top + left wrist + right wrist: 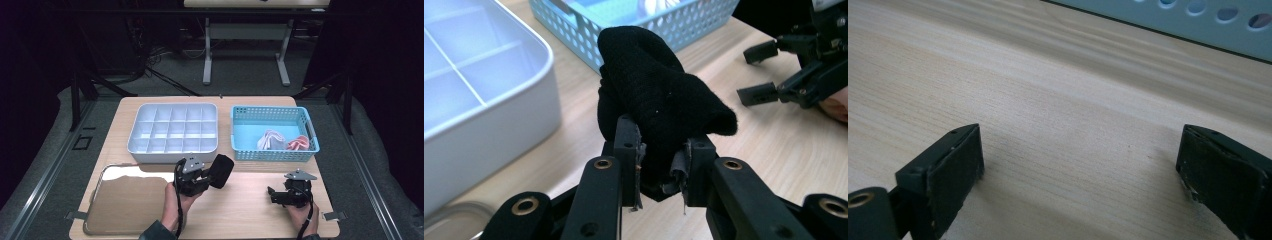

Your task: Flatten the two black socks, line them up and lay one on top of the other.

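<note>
My left gripper [206, 176] [661, 167] is shut on a rolled black sock [221, 170] [659, 100], held above the wooden table [250, 205] just in front of the white compartment tray [172, 132] [484, 100]. The sock sticks up past the jaws toward the blue basket [272, 132] [664, 25]. My right gripper [272, 195] [1083, 170] [769, 72] rests low over the table at the right, jaws open with bare wood between them.
The blue basket holds a white cloth [271, 140] and a red-and-white cloth [298, 144]. A shiny metal tray [125, 200] lies at the front left of the table. Another table's legs [245, 50] stand behind on the floor.
</note>
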`<action>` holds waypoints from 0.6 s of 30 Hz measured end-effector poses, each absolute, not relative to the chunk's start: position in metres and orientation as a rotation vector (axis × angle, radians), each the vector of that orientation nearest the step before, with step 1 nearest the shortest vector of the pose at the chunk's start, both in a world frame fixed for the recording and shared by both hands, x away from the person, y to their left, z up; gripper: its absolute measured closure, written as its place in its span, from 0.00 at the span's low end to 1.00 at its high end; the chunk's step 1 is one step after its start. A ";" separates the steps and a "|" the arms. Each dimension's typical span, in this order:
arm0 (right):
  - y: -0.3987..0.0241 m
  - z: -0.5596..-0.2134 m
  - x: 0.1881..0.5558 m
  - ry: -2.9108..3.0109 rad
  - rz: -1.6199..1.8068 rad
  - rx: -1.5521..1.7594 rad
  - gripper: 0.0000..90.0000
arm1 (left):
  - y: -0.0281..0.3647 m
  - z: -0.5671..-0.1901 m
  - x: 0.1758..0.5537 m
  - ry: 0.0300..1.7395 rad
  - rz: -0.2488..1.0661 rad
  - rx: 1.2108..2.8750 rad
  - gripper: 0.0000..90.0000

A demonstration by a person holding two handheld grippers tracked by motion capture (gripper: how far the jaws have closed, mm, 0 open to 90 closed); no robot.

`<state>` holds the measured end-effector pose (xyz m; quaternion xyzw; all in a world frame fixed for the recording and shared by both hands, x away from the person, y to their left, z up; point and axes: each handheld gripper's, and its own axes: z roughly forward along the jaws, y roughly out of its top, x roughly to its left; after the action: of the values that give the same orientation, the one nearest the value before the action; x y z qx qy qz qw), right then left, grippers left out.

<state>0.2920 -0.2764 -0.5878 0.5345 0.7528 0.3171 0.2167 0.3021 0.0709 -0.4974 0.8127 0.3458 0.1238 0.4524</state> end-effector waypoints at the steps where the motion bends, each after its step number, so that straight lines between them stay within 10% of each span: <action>1: -0.276 -0.588 0.292 2.086 0.878 1.480 0.05 | 0.073 -0.494 0.303 0.850 0.310 2.007 0.83; 18: -0.276 -0.588 0.292 2.083 0.877 1.478 0.05 | 0.099 -0.454 0.325 0.871 0.428 1.945 0.83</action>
<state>0.2919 -0.2762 -0.5881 0.5340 0.7526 0.3171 0.2190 0.3246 0.0989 -0.4540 0.7920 0.3546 0.1744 0.4654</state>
